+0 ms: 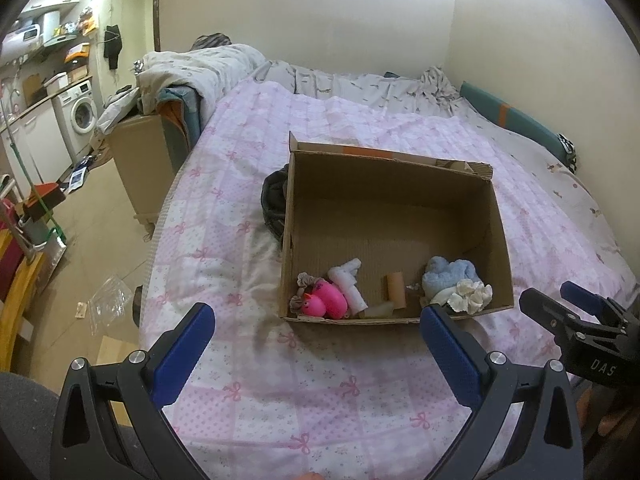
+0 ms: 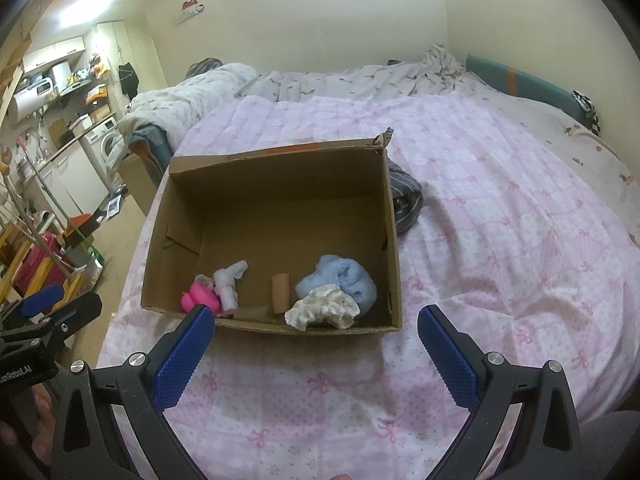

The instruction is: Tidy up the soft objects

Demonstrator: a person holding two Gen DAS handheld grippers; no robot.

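- Soft objects (blue cloth, white scrunchie, pink toy) are gathered along the near wall of the cardboard box.
- Light, yielding handling is expected; a bunched fold should be pinched.
- Left gripper and right gripper are held wide apart, nothing grasped.

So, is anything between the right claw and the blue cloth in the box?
Only the box's near wall and a white cloth lying in front of the blue cloth. The right claw is open over the bedcover, and from above nothing covers the blue cloth.

Cardboard box on the bed — soft toys and cloths inside, along its near wall.
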